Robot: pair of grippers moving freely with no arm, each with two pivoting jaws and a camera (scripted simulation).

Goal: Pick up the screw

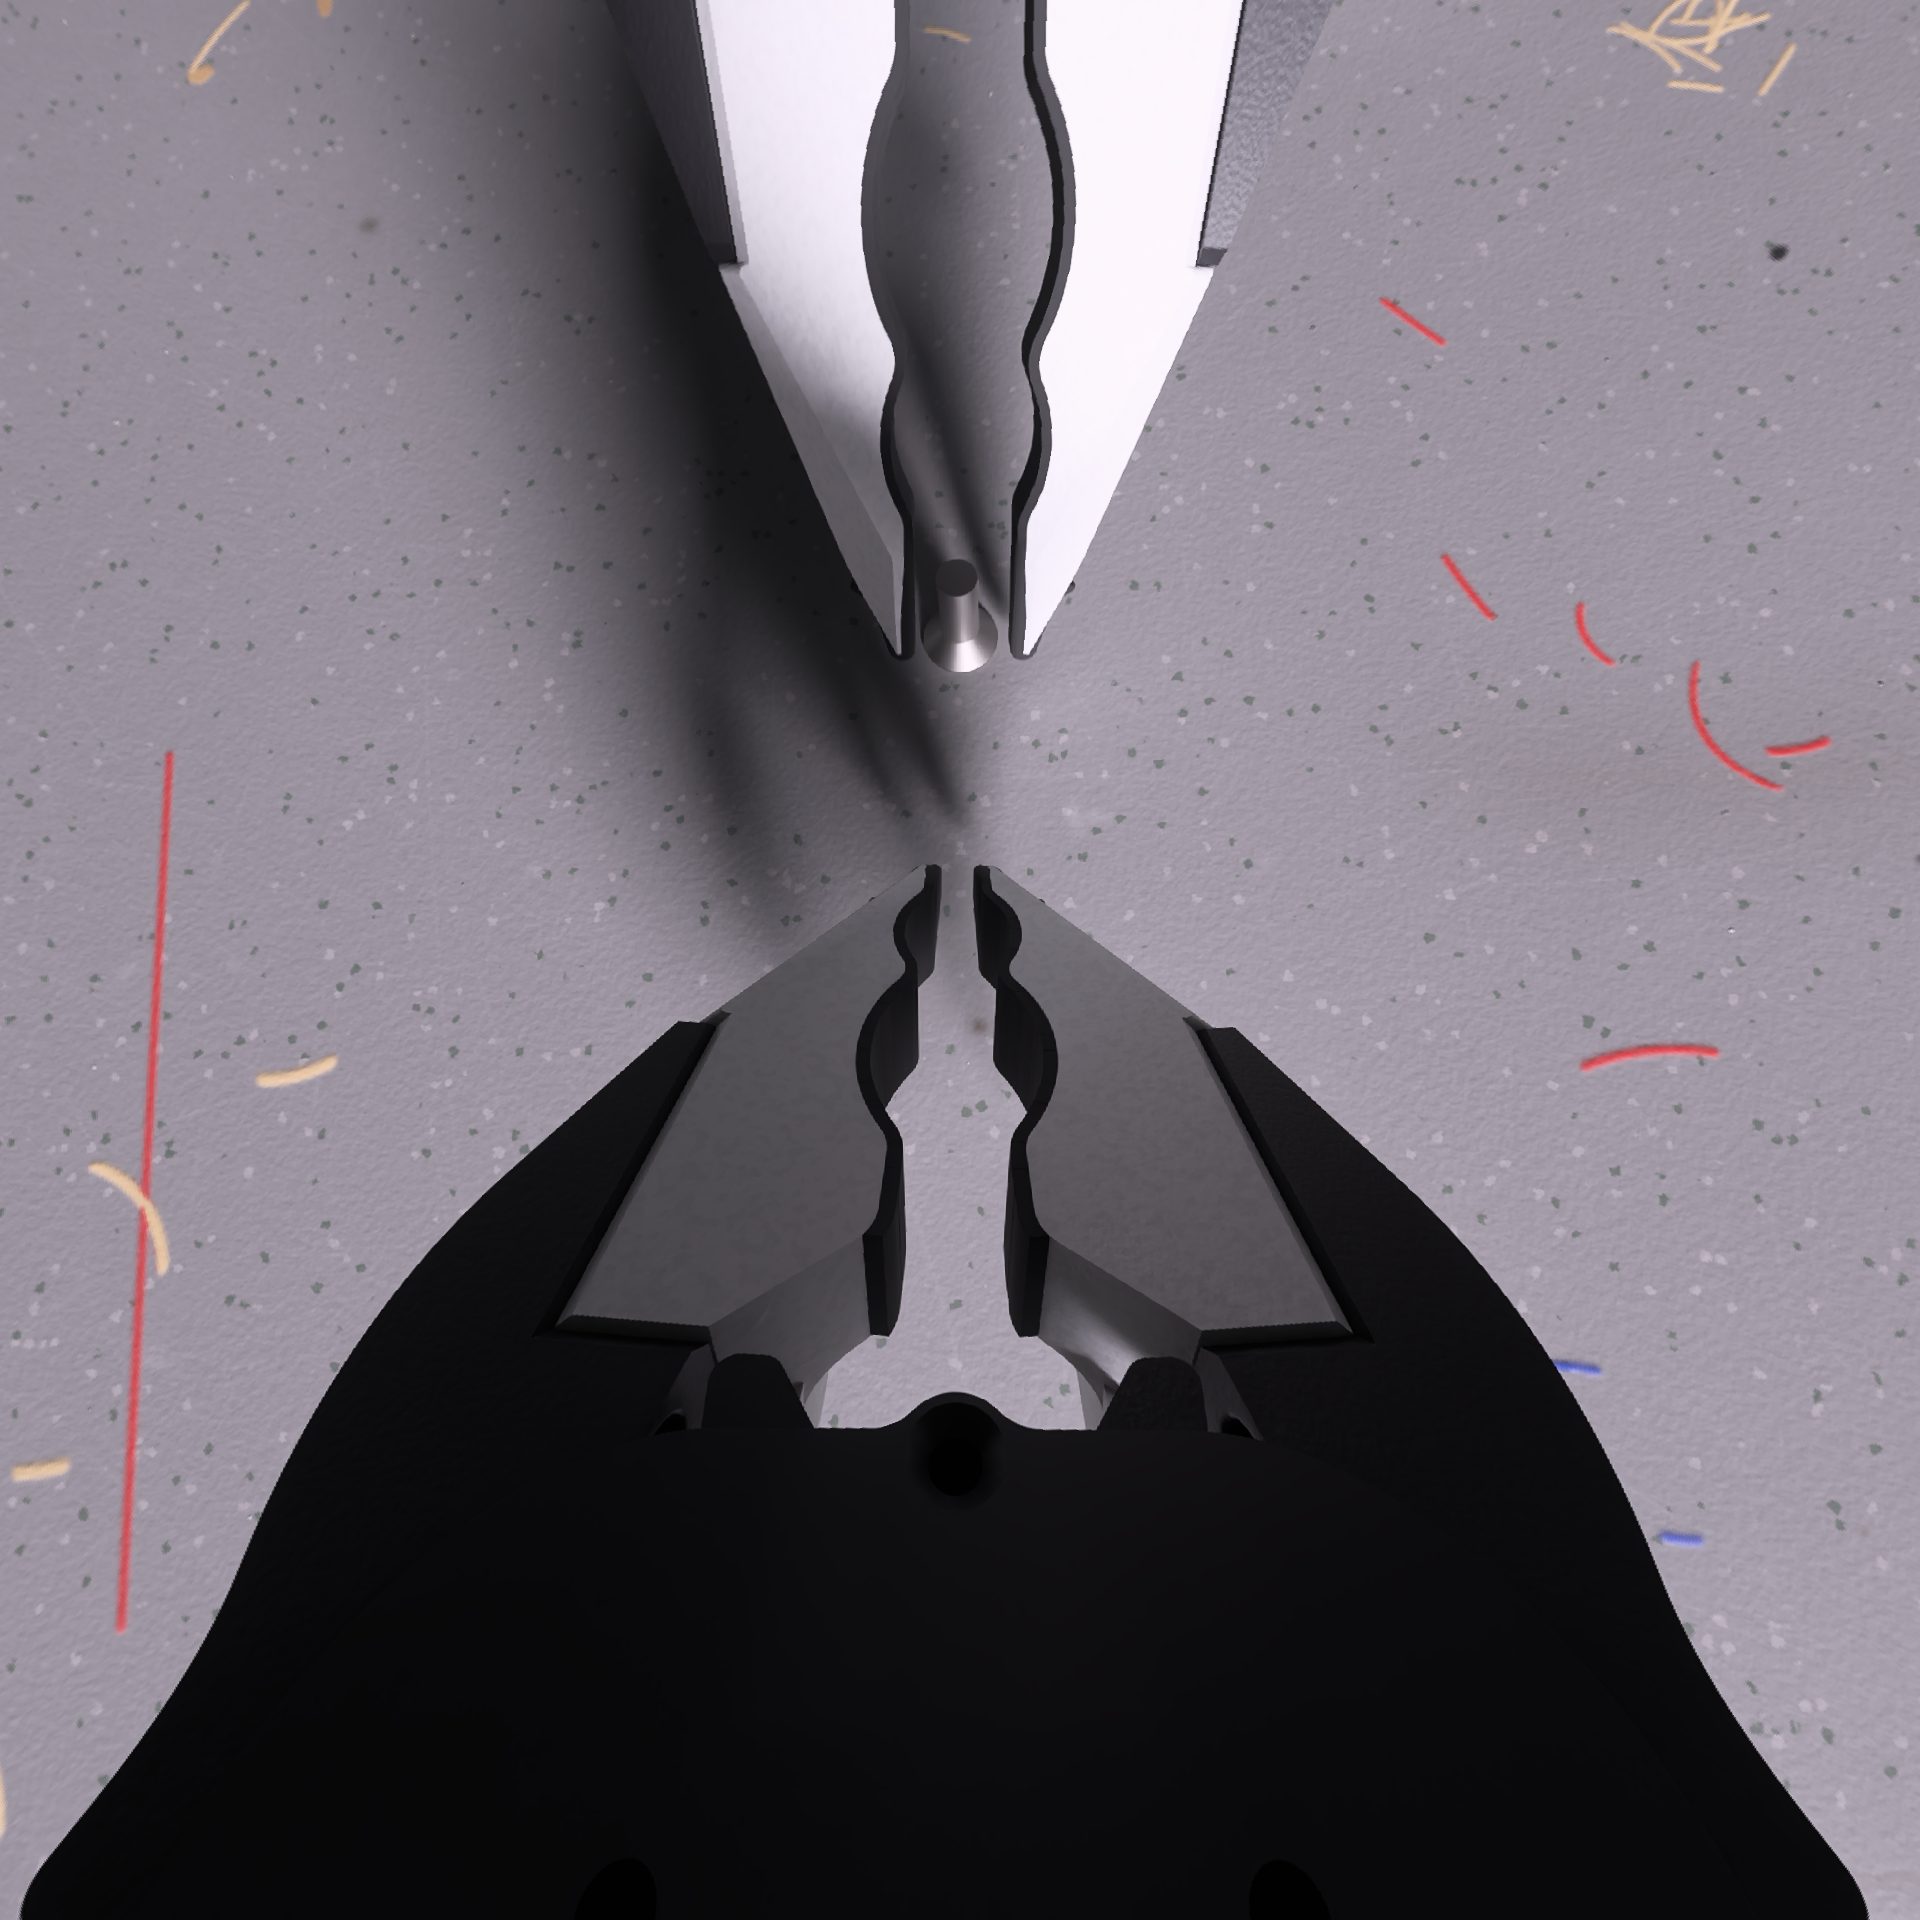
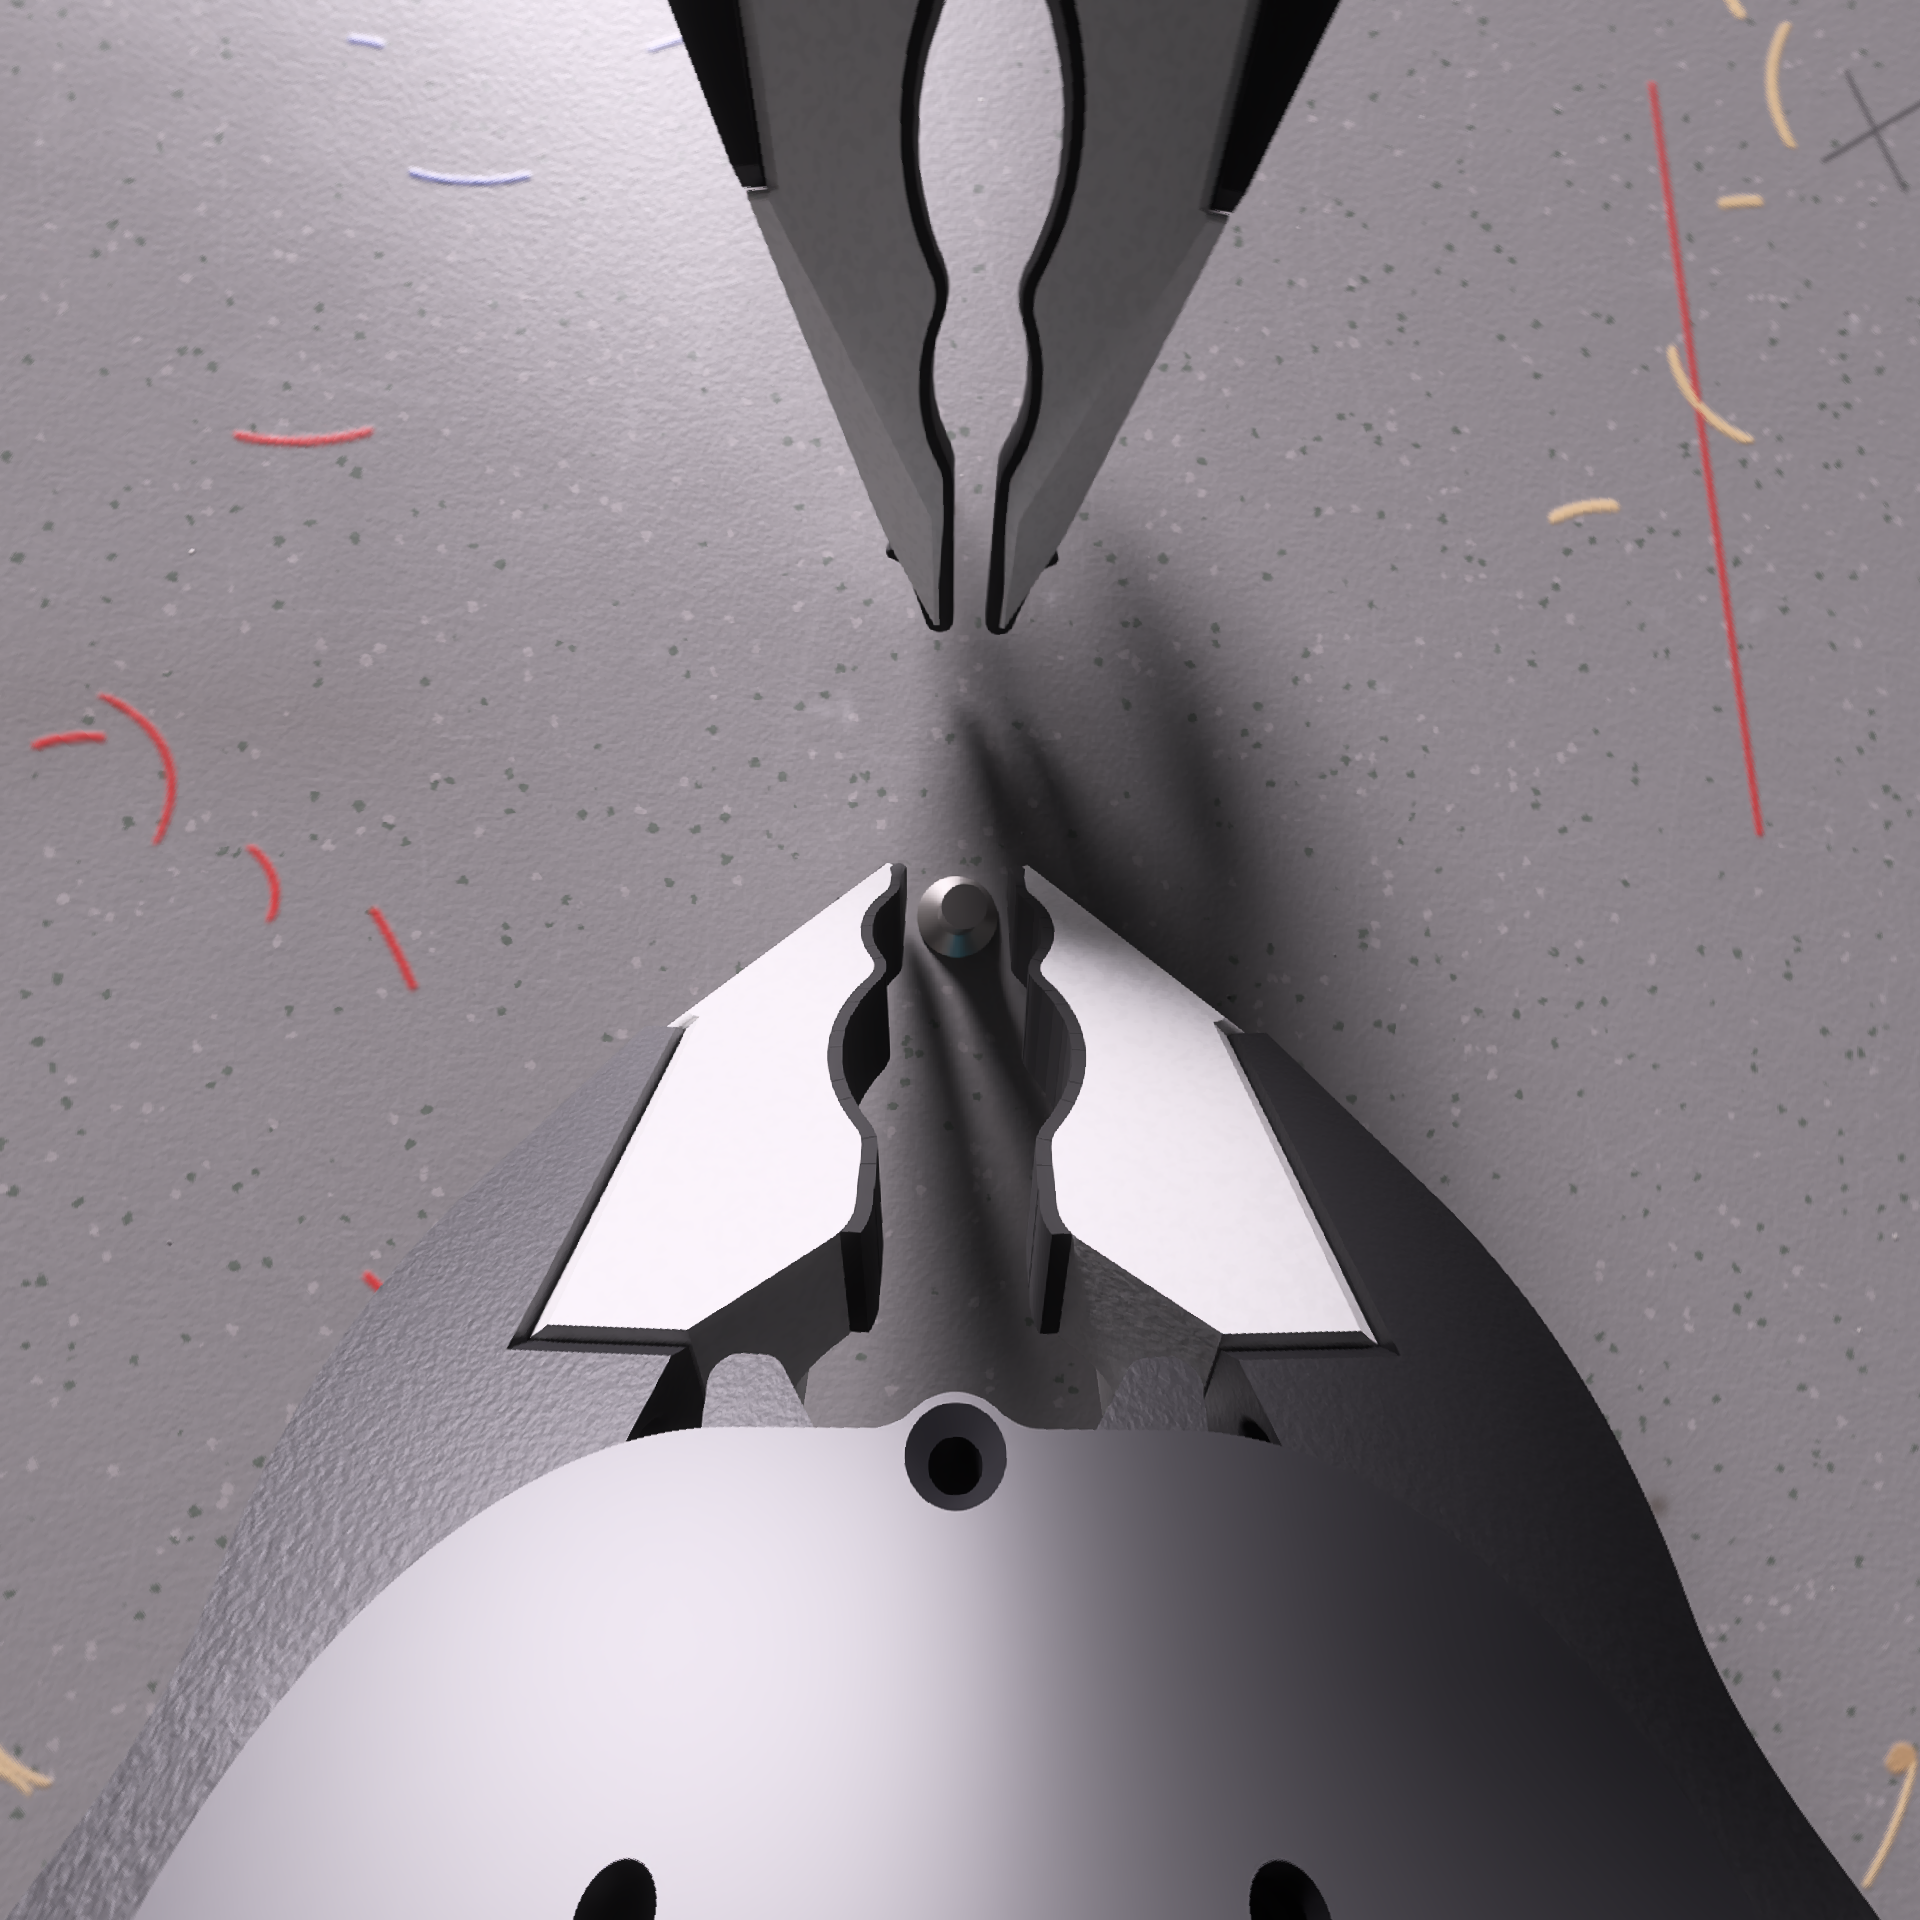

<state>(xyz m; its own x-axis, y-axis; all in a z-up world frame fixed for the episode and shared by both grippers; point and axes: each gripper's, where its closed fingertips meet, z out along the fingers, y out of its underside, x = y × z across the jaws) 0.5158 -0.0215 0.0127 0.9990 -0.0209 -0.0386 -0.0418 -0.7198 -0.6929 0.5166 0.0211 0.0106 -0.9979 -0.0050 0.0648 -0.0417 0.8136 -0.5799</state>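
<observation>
1. The screw (image 2: 957, 916) sits between the tips of the right gripper (image 2: 961, 883), a small silver piece with a rounded head and a short shank
2. In the right wrist view the two pale fingers (image 2: 727, 1143) stand one on each side of the screw; a thin gap shows on the left of it and on the right, so I cannot tell whether they pinch it or only flank it
3. The left wrist view shows the same pair from the other end: the right gripper (image 1: 956, 649) comes down from the top edge with the screw (image 1: 958, 634) lodged at its tips
4. I cannot tell whether the screw touches the desk (image 2: 416, 623); a dark shadow falls on the surface beside the tips
5. The left gripper (image 1: 956, 873) is dark, and its fingers (image 1: 790, 1122) are drawn close, with only a narrow slit between the tips and nothing held in it
6. The two grippers point tip to tip and stay apart, a strip of bare desk (image 1: 1351, 831) between them
7. The desk is grey and speckled, strewn with thin red (image 1: 145, 1184), tan (image 1: 296, 1072) and blue (image 1: 1577, 1368) threads well off to the sides
</observation>
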